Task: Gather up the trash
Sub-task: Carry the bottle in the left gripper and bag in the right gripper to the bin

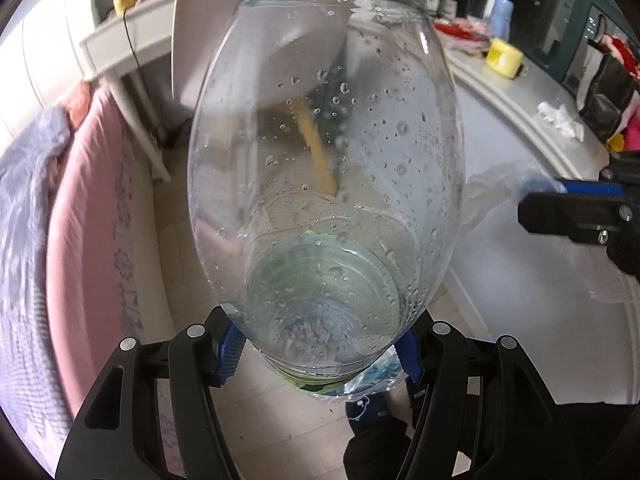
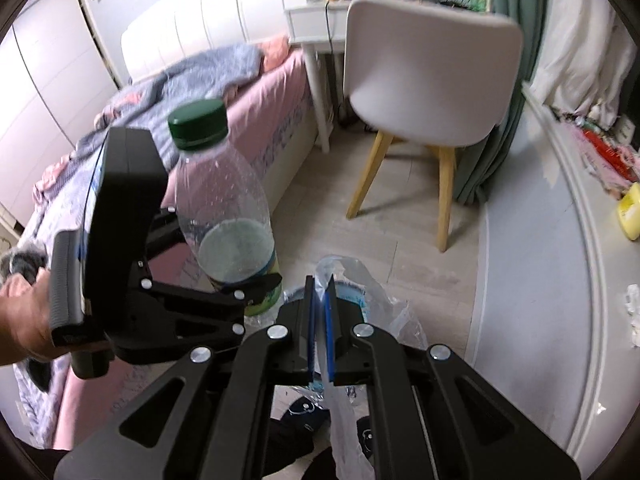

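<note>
Bed [image 2: 248, 128] with pink sheet and grey-blue blanket along the left of the room, beside a pale wood-look floor [image 2: 360, 232]. White moulded chair [image 2: 428, 80] on slanted light-wood legs, standing at a small white tabletop [image 2: 308, 16] with a yellow object on it. Curved white tabletop [image 1: 520, 92] at the right edge in the left wrist view, carrying a yellow block [image 1: 504, 58], crumpled white tissue [image 1: 560, 120] and red-and-pink clutter, too blurred to identify.

Clear plastic bottle [image 1: 328, 152] with dark green cap [image 2: 198, 122] and droplets inside its wall, held off the floor, cap end pointing away from the left wrist camera. Gripped near its base, by the green-edged label, in the left tool [image 1: 320, 350]: blue pads pressed on either side, jaws held moderately wide by the bottle's girth. Bare hand [image 2: 24, 320] wrapped round that tool's handle, seen at the left in the right wrist view.

Crumpled clear plastic bag [image 2: 376, 312] hanging just beside and below the bottle. Pinched along a thin fold between the narrow blue pads of the right tool [image 2: 322, 320], jaws almost together.
</note>
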### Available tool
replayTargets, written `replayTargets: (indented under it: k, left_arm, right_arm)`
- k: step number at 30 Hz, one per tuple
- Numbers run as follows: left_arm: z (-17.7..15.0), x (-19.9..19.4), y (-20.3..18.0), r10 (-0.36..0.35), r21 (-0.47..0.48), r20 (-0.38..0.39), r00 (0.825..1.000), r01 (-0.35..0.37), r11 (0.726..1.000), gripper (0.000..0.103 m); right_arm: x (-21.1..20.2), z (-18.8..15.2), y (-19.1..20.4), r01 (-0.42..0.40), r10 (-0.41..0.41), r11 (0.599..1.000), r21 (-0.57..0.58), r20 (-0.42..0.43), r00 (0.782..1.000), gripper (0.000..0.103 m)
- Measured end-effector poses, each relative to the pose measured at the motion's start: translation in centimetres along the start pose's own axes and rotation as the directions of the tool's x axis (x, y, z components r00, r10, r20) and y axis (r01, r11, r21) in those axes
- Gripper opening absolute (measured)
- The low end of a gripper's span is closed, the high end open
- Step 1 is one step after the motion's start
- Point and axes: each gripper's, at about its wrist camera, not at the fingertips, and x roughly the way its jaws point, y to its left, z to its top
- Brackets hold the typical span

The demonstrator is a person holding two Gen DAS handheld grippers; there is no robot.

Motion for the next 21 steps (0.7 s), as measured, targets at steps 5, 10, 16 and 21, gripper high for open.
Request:
replayTargets:
  k: [5, 10, 16, 21]
  left_arm:
    - [-1.3, 4.4, 0.6, 0.002, -0.01, -0.046, 0.999, -0.002, 1.0, 0.06]
    - [-3.0, 8.4, 1.6, -0.005, -0.034, -0.088, 0.996, 0.002, 0.999, 0.06]
    - [-4.5, 12.2, 2.3, -0.006, -0.061, -0.126, 0.992, -0.001, 0.998, 0.06]
    - [-5.6, 15.0, 2.7, -0.01, -0.067, -0.137, 0.991, 0.001, 0.998, 0.06]
  right_arm:
    - [4.4, -1.5, -0.8, -0.006, 0.005, 1.0, -0.016, -0.053, 0.999, 0.006]
    - [8.7, -2.8, -0.7, -0.037, 0.032, 0.998, -0.049, -0.097, 0.995, 0.006]
    - [13.5, -3.9, -0.3, -0.085, 0.073, 0.993, -0.076, -0.14, 0.987, 0.006]
    - [17.6, -5.5, -1.1, -0.094, 0.086, 0.995, -0.033, -0.199, 0.976, 0.006]
